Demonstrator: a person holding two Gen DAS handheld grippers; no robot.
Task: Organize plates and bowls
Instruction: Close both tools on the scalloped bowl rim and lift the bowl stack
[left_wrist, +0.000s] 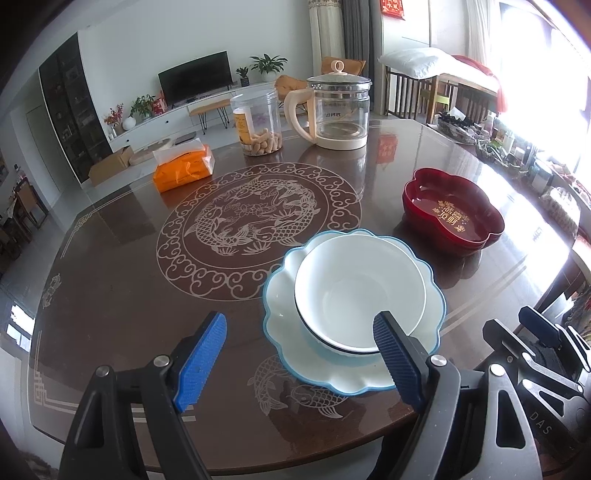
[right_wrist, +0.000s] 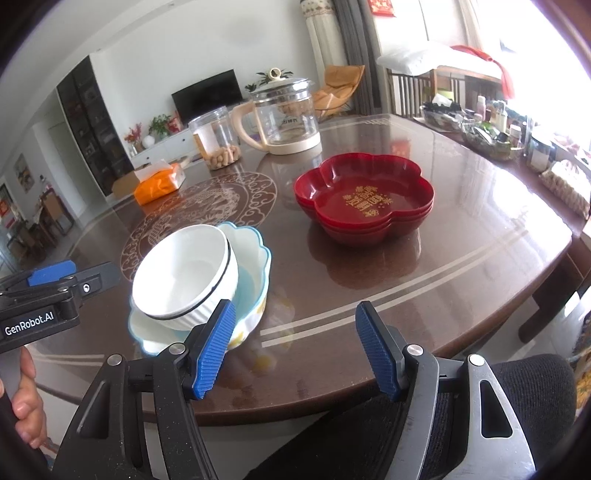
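You have the white bowl (left_wrist: 360, 291) nested in the blue-rimmed dish (left_wrist: 354, 314) near the worktop (left_wrist: 110, 295) front edge. The red dishes (right_wrist: 364, 199) are stacked further back, apparently three deep. Both the left hand-held gripper (left_wrist: 299, 362) and right hand-held gripper (right_wrist: 297, 349) stand wide apart and empty. Little seems left to sort.

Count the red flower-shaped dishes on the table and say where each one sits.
3, by the rims showing: the red dishes are nested in one stack on the table, right of the white bowl. More could be hidden inside the stack.
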